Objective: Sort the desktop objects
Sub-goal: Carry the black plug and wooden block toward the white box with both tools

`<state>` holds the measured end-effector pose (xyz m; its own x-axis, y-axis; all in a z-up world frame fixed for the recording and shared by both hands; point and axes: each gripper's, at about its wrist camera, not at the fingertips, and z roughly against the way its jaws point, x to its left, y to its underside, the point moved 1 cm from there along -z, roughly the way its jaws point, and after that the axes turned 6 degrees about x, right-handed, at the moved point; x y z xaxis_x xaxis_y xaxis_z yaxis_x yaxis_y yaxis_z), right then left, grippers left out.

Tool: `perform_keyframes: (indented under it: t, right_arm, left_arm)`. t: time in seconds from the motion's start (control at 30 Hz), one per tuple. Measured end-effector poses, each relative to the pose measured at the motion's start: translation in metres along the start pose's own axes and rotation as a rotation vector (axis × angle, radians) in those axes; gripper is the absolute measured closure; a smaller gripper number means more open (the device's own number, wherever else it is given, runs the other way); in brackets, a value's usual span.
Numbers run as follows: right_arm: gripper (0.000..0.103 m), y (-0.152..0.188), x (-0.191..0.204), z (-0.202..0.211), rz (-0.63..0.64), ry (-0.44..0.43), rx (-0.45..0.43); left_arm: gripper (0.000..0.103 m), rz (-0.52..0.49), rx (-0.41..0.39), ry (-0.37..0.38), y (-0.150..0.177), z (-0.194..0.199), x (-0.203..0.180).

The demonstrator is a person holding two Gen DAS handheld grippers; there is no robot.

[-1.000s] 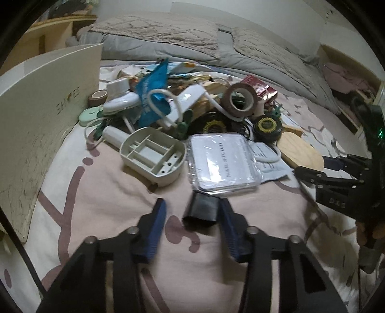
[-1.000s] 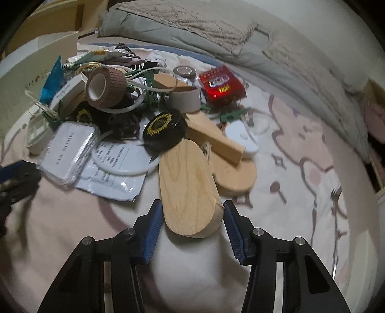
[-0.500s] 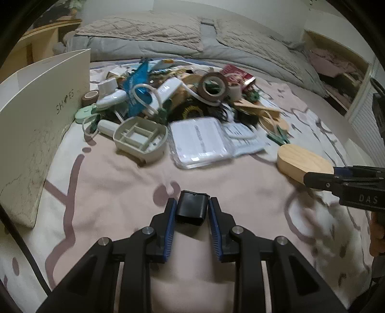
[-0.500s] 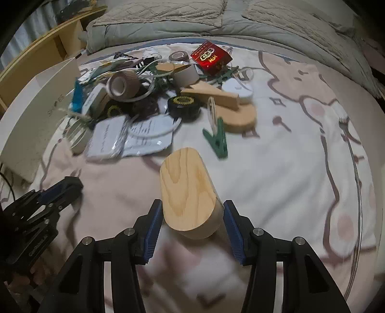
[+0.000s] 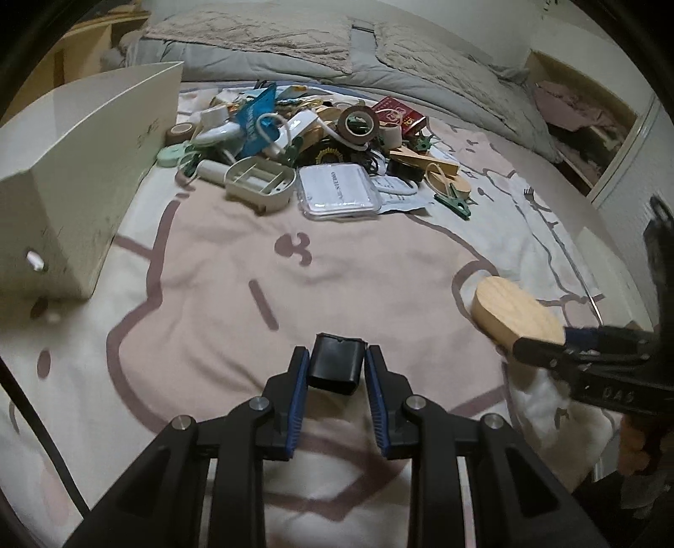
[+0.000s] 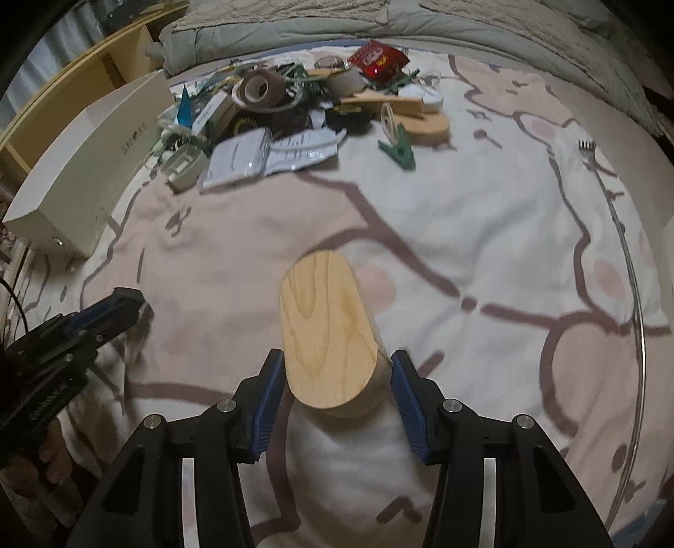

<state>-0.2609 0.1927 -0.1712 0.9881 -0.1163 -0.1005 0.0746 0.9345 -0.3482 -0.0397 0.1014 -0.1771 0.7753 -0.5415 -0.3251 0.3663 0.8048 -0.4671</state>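
Note:
My left gripper is shut on a small black box and holds it over the pink blanket, well back from the pile. My right gripper is shut on an oval wooden block; the block also shows at the right of the left wrist view. The left gripper shows at the left of the right wrist view. The pile of desktop objects lies far ahead: tape rolls, a clear plastic case, a beige tray, a red packet.
A tall cream box stands at the left, also in the right wrist view. A green clip and wooden pieces lie at the pile's right. Grey bedding lies behind. The bed edge runs along the right.
Both grippers have pulled back from the pile, each carrying its object. The left gripper closed on the black box a second ago. The pile now looks smaller and farther.

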Motion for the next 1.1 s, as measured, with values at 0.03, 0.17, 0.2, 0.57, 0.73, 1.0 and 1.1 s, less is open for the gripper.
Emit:
perform_keyframes:
  t: [0.03, 0.17, 0.2, 0.57, 0.73, 1.0, 1.1]
  right_arm:
    - [0.052, 0.002, 0.001, -0.002, -0.001, 0.001, 0.005]
    - [0.052, 0.003, 0.002, -0.008, -0.004, 0.003, 0.021]
    - [0.052, 0.003, 0.001, -0.008, -0.010, 0.000, 0.024]
    - [0.049, -0.009, 0.001, -0.017, -0.025, 0.021, 0.032]
    - [0.035, -0.014, 0.003, -0.020, 0.000, 0.053, 0.015]
    - [0.035, -0.024, -0.003, -0.027, -0.003, 0.051, 0.015]
    - [0.035, -0.022, -0.006, -0.029, 0.003, 0.042, 0.019]
  left_arm:
    - [0.076, 0.005, 0.001, 0.003, 0.001, 0.000, 0.000]
    - [0.076, -0.001, 0.007, -0.010, 0.005, -0.002, -0.005]
    - [0.076, -0.003, 0.010, -0.020, 0.006, -0.003, -0.006]
    - [0.076, 0.029, 0.030, -0.038, 0.008, -0.015, -0.005]
    - [0.076, 0.041, 0.030, -0.041, 0.008, -0.016, -0.005]
    - [0.076, 0.049, 0.028, -0.048, 0.008, -0.016, -0.004]
    - [0.076, 0.051, 0.027, -0.053, 0.008, -0.016, -0.003]
